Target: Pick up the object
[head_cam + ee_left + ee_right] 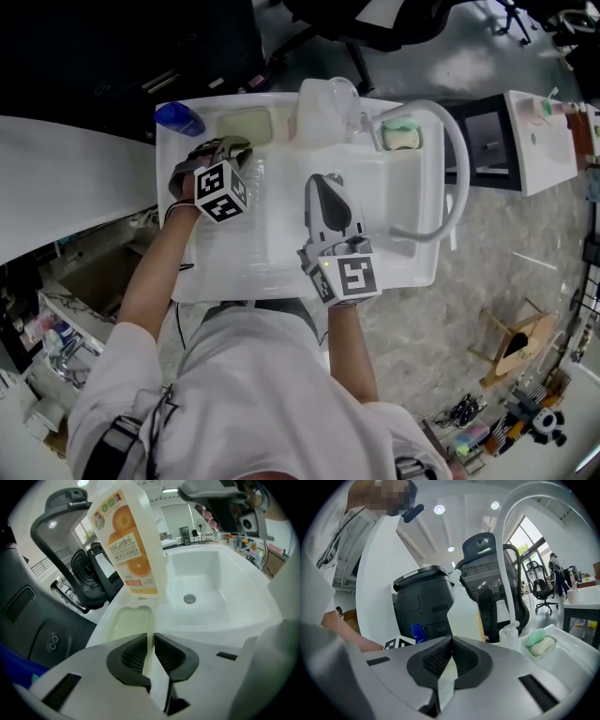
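Note:
A translucent juice jug (pixel 323 112) with an orange-fruit label (pixel 129 541) stands upright on the back rim of the white sink unit (pixel 281 281). My left gripper (pixel 232 150) hovers over the sink's left side, just short of a pale yellow recess (pixel 129 623) and left of the jug. Its jaws are shut with nothing between them (pixel 151 641). My right gripper (pixel 323 183) is over the basin (pixel 197 588), in front of the jug, also shut and empty (pixel 451 644).
A curved white faucet (pixel 441 169) arches over the right side. A dish with green and cream soap (pixel 401 137) sits beside it. A blue object (pixel 180 118) lies at the back left corner. Black office chairs (pixel 61 536) stand behind the sink.

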